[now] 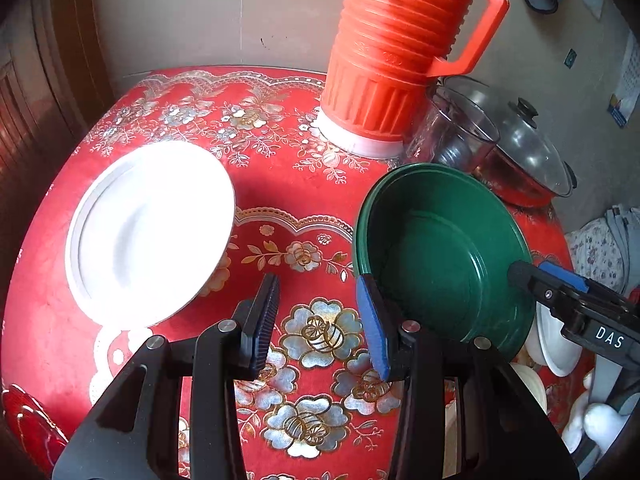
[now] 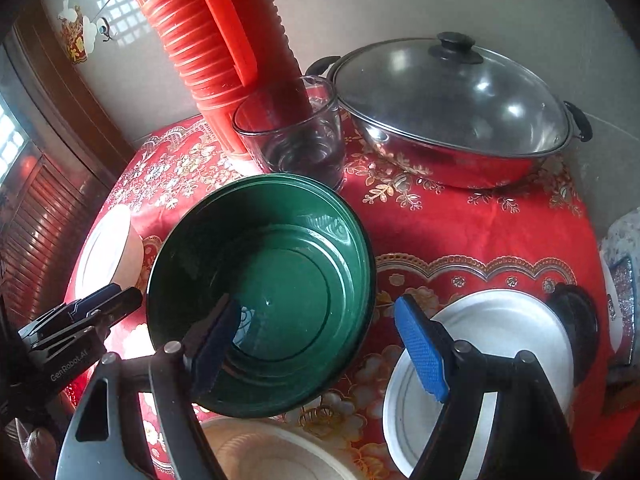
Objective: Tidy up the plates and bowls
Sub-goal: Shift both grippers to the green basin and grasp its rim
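A dark green bowl (image 1: 440, 252) (image 2: 272, 280) with a doubled rim stands on the red flowered tablecloth (image 1: 280, 200). My right gripper (image 2: 318, 304) (image 1: 538, 272) is open wide across the bowl's near wall. Its dark finger is inside the bowl and its blue pad (image 2: 420, 348) is outside, neither pressing on it. My left gripper (image 1: 318, 284) (image 2: 124, 304) hovers open and empty over the cloth, between the green bowl and a white plate (image 1: 152, 228) (image 2: 108, 256) at the left. More white plates (image 2: 480, 340) lie to the right of the bowl, and a beige bowl (image 2: 260, 448) sits near the front edge.
A tall orange thermos jug (image 1: 392, 60) (image 2: 216, 52) stands at the back. Beside it are a clear glass cup (image 2: 296, 132) and a steel wok with a glass lid (image 2: 452, 108). White dishes (image 1: 556, 344) crowd the right front corner. A wall closes the back.
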A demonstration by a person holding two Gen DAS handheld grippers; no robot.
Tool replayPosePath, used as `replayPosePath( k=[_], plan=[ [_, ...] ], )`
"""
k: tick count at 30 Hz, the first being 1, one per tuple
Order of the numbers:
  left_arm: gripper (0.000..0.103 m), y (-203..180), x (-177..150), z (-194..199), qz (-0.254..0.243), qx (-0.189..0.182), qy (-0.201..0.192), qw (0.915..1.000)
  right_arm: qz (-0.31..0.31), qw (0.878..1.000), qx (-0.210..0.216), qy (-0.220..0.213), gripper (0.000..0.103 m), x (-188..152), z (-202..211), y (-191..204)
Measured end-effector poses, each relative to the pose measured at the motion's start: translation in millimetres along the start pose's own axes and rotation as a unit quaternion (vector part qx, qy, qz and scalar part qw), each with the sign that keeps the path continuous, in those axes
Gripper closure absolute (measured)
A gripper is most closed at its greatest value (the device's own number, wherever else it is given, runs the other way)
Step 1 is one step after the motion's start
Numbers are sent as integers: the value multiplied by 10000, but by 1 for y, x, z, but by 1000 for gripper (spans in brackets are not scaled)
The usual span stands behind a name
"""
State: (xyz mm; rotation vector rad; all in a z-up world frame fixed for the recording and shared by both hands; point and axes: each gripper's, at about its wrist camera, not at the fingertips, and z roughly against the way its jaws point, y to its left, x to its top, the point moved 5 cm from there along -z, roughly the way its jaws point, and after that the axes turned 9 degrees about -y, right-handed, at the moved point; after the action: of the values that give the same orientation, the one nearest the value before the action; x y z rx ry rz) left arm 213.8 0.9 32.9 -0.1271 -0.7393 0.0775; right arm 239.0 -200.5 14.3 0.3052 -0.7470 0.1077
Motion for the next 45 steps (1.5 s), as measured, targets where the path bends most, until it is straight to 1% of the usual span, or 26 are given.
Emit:
replayPosePath(
  k=[9, 15, 22, 37, 38, 40, 41, 43, 44, 45],
  plan=[
    [63, -20, 3, -13, -55, -140, 96, 9998, -58, 10000, 49, 64, 23, 5, -9, -3],
    [63, -22, 4, -29, 90, -201, 262, 9994, -85, 9998, 91, 127, 23, 5, -17, -8],
    [63, -28, -1, -41, 20, -186, 398, 9990, -41, 9998, 119, 178, 23, 6, -25, -7],
    [63, -31, -9, -57, -176, -47, 530, 9984, 115, 9997, 21, 208, 24, 8, -32, -7],
    [63, -31, -10, -58, -176, -69, 552, 9983, 130, 9997, 23, 203, 26, 9, -32, -7],
    [63, -31, -13, -61, -182, -94, 572, 9982, 197, 9996, 54, 190, 39, 10, -32, -7],
    [63, -31, -14, -61, -161, -121, 573, 9982, 222, 9995, 60, 196, 41, 10, -33, -6],
    [63, -31, -15, -62, -135, -195, 557, 9982, 271, 9994, 37, 209, 49, 9, -34, -5],
    [66, -31, -15, -62, -170, -176, 524, 9983, 297, 9993, 19, 212, 51, 9, -35, -5],
    [72, -32, -16, -63, -260, -103, 513, 9983, 313, 9993, 6, 198, 56, 9, -35, -5]
  ],
)
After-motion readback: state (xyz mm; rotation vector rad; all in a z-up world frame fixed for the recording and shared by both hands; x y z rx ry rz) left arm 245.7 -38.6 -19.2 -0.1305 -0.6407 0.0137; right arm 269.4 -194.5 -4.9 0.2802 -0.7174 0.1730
